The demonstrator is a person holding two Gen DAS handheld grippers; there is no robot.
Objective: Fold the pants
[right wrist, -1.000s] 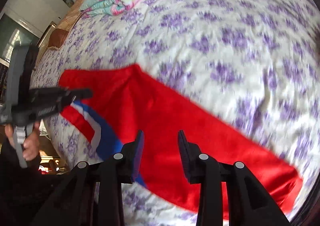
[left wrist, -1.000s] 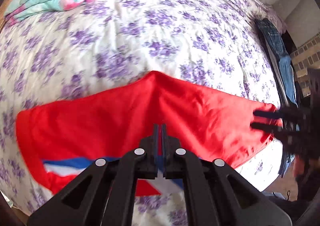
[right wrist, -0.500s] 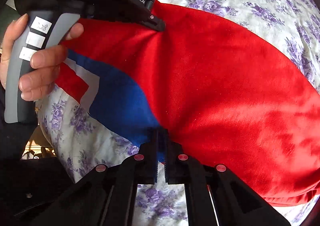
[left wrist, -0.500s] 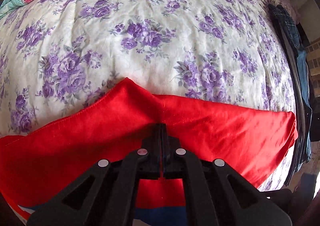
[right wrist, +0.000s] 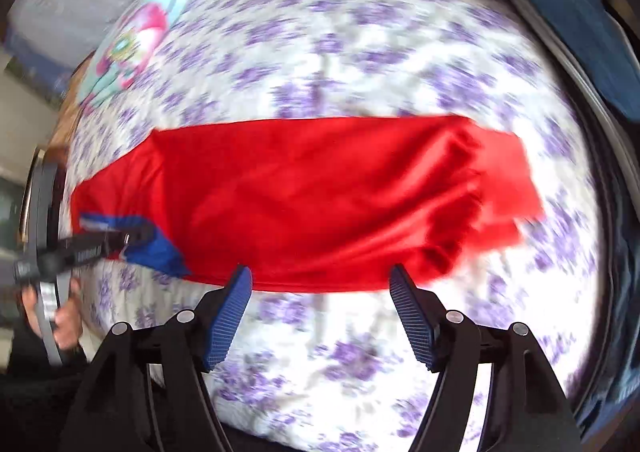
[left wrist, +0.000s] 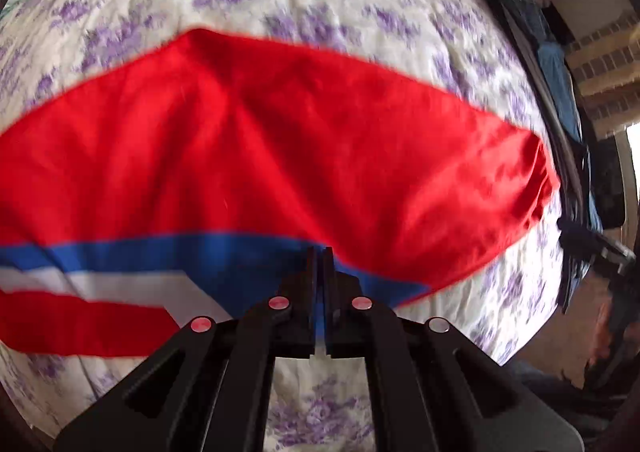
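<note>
Red pants (right wrist: 312,204) lie spread across the floral bed (right wrist: 360,64), one set of tongs pinching them.

The left tongs (left wrist: 319,264) are clamped on the blue stripe at the pants' near edge. The right tongs (right wrist: 320,284) have just been opening and stand wide above the pants' near hem with nothing between their jaws. A folded flowery blanket (right wrist: 132,44) lies at the far corner; dark blue clothes (right wrist: 592,24) hang along the bed's right edge.

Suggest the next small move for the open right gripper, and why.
Probably bring the right gripper down onto the near edge of the red pants and close. Its jaws have just opened with nothing between them, while the left gripper is shut on the blue-striped edge.
</note>
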